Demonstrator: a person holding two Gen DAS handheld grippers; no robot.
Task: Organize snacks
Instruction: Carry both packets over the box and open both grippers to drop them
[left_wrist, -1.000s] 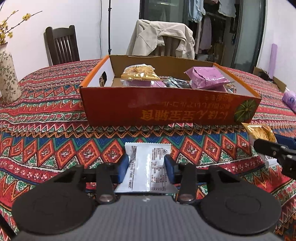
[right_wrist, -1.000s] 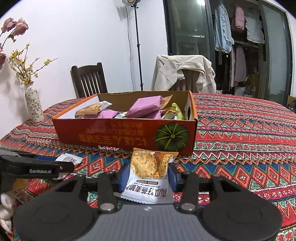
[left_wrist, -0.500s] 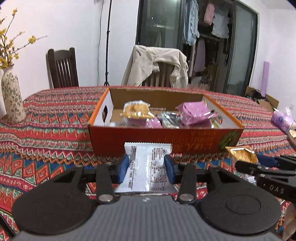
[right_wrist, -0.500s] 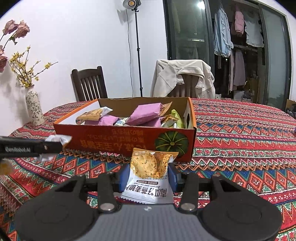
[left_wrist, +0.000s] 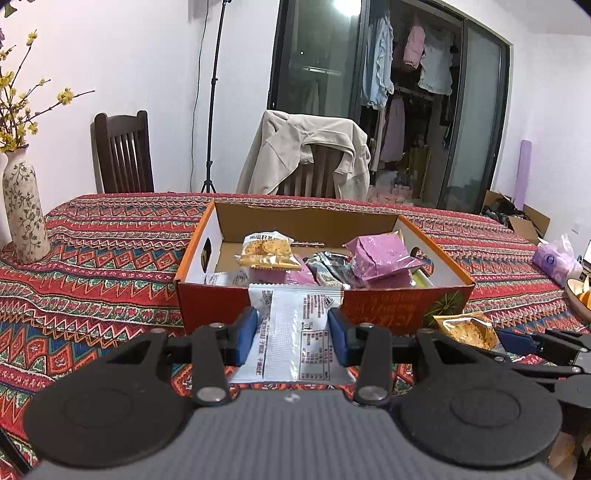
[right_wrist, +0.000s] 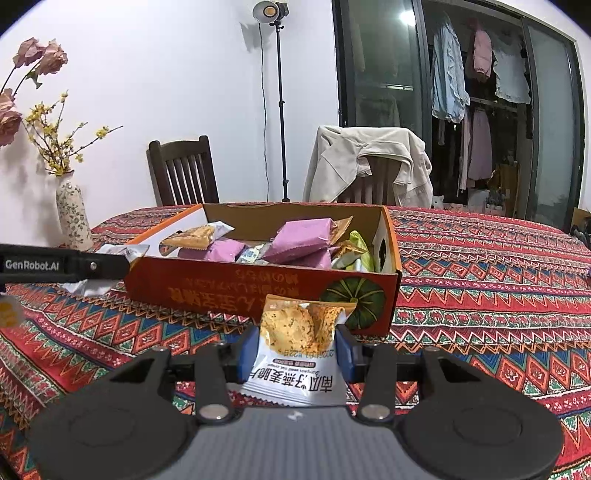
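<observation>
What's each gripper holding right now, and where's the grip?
The left gripper pinches a white snack packet by its side edges, back label up. The right gripper pinches a cracker packet by its side edges, mid-length.

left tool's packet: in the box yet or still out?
Out. The white packet is clamped in the left tool, in front of the orange box near wall.

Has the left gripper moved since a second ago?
Yes. The left gripper, shut on its white packet, rose: the box now sits lower in its view, contents exposed.
</observation>
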